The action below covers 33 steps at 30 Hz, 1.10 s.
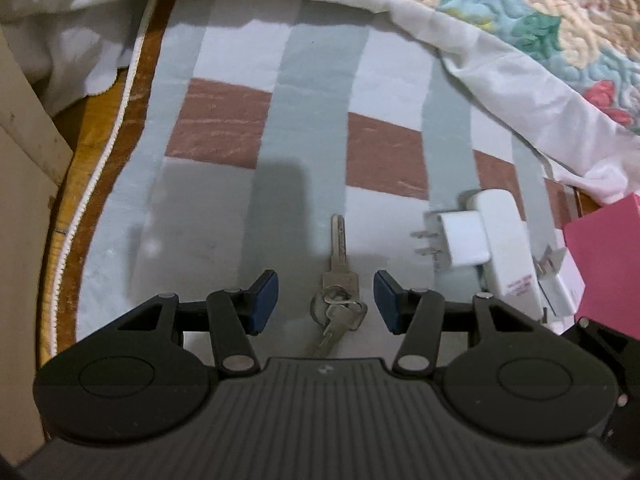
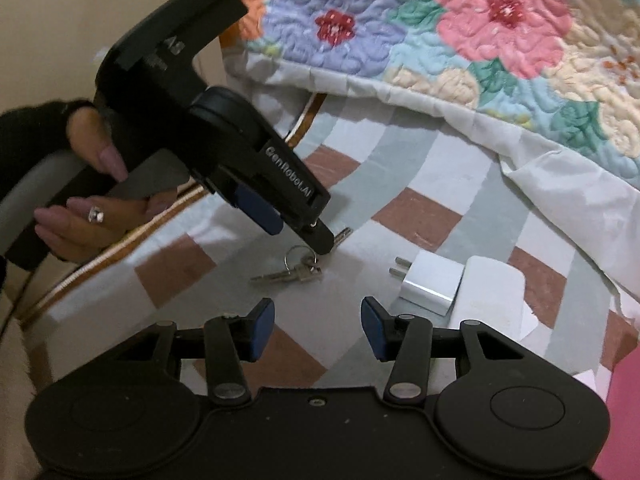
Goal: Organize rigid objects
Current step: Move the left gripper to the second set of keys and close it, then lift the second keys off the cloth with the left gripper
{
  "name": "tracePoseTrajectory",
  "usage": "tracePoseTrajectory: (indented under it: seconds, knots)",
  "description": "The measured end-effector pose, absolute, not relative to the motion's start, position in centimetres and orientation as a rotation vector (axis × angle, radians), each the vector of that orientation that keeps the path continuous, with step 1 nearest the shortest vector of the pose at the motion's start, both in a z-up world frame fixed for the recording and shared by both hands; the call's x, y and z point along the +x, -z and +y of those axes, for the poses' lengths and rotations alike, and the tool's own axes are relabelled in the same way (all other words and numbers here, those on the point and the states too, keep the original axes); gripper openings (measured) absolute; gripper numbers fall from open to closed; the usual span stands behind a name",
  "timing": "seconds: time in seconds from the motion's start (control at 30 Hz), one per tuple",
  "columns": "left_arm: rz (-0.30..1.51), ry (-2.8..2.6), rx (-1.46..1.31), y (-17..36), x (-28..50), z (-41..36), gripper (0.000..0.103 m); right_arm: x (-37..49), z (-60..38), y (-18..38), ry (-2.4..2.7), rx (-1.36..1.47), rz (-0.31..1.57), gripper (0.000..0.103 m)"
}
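The keys (image 1: 338, 300) lie on the sheet (image 1: 224, 208), left of the plug adapter (image 1: 460, 240), which touches the charger (image 1: 506, 240). The quilt (image 1: 560, 20) lies behind them.

Dim, warm indoor light, soft shadows on the cloth (image 1: 280, 184), fisheye-bent edges, perhaps slight motion blur.
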<state>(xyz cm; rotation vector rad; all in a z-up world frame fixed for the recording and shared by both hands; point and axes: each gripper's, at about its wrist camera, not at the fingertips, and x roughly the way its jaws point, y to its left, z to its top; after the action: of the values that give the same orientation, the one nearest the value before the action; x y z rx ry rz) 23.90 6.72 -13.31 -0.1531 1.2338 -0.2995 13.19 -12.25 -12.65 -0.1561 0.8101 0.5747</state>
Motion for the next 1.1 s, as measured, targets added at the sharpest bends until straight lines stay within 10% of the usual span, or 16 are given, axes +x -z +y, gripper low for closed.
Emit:
tracePoseTrajectory:
  seconds: [0.17,0.23,0.33,1.1]
  knots:
    - [1.212,0.297,-0.148,13.9,24.0,6.2,0.048,13.8,-11.8,13.7,-0.565,-0.159,0.824,0.054]
    - [1.198,0.303,-0.1,14.0,23.6,5.6,0.018,14.0,-11.7,14.1,-0.552,-0.16,0.832,0.054]
    - [1.199,0.325,-0.079,13.8,23.1,5.0,0.006,13.9,-11.7,14.5,-0.546,-0.162,0.838,0.054]
    - [1.228,0.383,-0.21,12.2,21.6,5.3,0.001,15.1,-8.4,16.4,-0.519,-0.183,0.795,0.074]
